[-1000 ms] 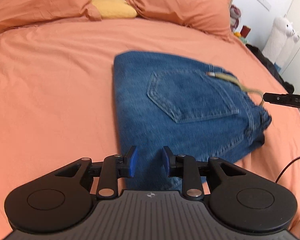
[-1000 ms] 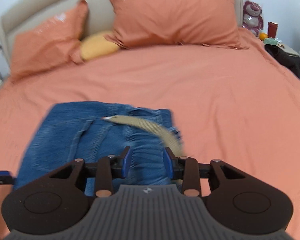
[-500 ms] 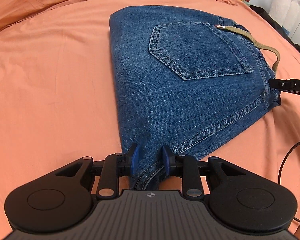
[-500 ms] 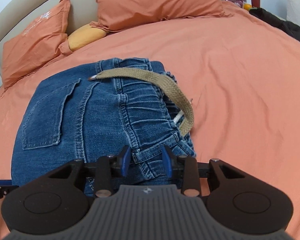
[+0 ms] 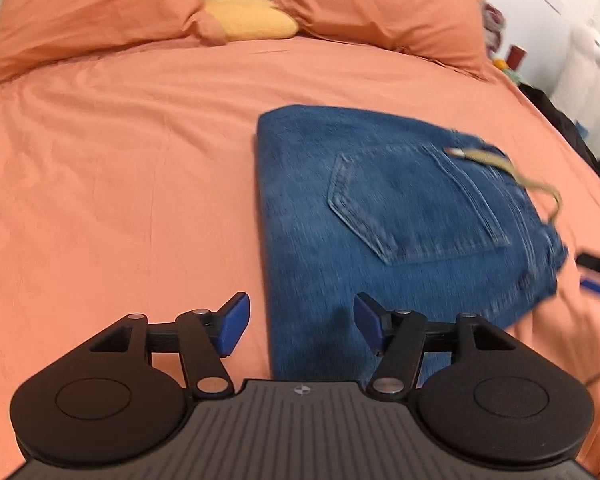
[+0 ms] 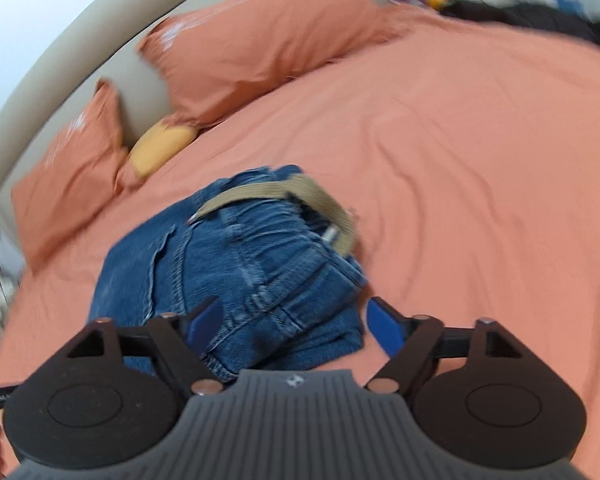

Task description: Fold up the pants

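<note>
Folded blue denim pants (image 5: pixel 400 216) with a tan webbing belt (image 6: pixel 300 196) lie on the orange bedsheet (image 5: pixel 120 180), apparently flat despite blur. Left gripper (image 5: pixel 300 324), jaws opening, pads clear of the near corner; right gripper (image 6: pixel 296 326), jaws opening, straddles the waistband corner without pressing it

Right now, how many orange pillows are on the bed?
2: left orange pillow and right orange pillow at the headboard, with a yellow cushion between them. None looks hidden.
</note>
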